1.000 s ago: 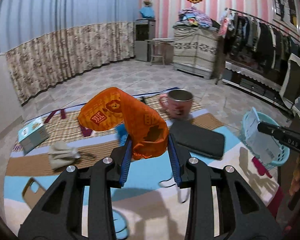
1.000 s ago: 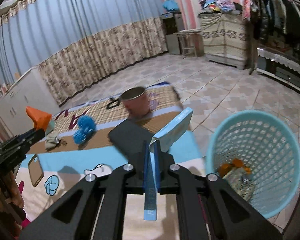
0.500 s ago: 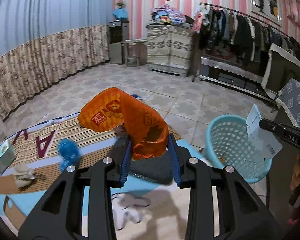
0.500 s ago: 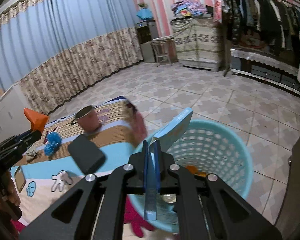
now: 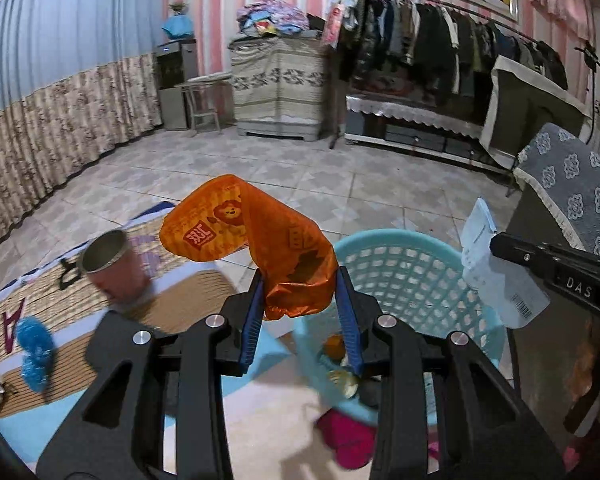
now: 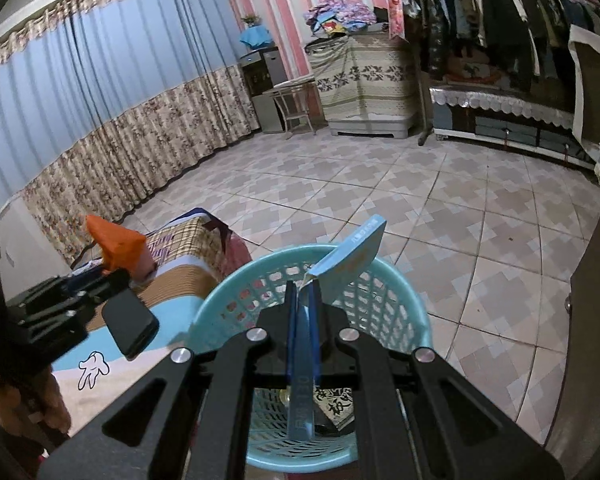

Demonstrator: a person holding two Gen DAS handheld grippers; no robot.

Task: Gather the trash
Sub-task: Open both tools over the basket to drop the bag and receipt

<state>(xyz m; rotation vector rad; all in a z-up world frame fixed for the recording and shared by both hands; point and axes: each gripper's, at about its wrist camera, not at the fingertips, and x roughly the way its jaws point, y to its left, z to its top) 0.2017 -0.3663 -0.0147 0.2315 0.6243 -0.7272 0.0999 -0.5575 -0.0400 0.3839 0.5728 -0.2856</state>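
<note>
Here, on the left of the left wrist view, a blue fuzzy thing (image 5: 34,354) lies on the patterned mat (image 5: 28,304), with a pink metal cup (image 5: 114,268) standing further right on the same mat, blurred. The left gripper (image 5: 300,308) has its jaws pinching the lower end of a crumpled orange snack wrapper (image 5: 256,240), which curls up and to the left above the blue pads. Just right of it stands the light blue mesh basket (image 5: 404,264) on the tiled floor (image 5: 300,176), some trash showing at its bottom. At the far right of that view the right gripper comes in from the side holding a pale blue flat packet (image 5: 496,276) over the basket's rim. In the right wrist view the right gripper (image 6: 304,300) has its jaws pressed together on that packet's thin edge, the packet slanting up to the right directly above the basket's opening; a dark flat case (image 6: 130,324) lies on the mat to the left.
</note>
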